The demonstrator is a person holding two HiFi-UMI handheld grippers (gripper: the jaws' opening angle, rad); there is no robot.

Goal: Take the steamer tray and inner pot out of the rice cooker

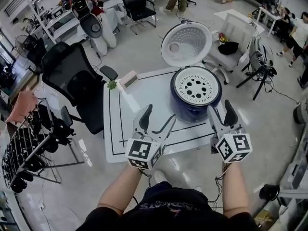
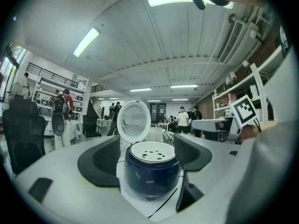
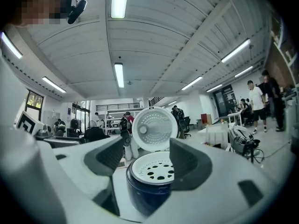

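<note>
1. A dark blue rice cooker [image 1: 192, 110] stood open just right of centre in the head view, on the right part of a white table [image 1: 120, 134] marked with black lines.
2. Its round white lid [image 1: 186, 43] was tipped back above it in the frame, the perforated inner face turned up toward the camera.
3. The white steamer tray [image 1: 196, 86], pierced with holes, sat in the cooker's mouth. It hid everything beneath it, so the inner pot could not be seen.
4. The left gripper [image 1: 159, 118] hovered at lower centre, near the cooker's lower left. Its jaws were spread wide with nothing between them, and its own view framed the cooker beyond the two tips.
5. The right gripper [image 1: 221, 112] hung close by the cooker's lower right edge, its jaws likewise apart and empty.
6. A small box [image 1: 127, 79] and a green object [image 1: 112, 84] lay at the table's upper left corner, and a black office chair [image 1: 70, 76] stood left of the table.
</note>
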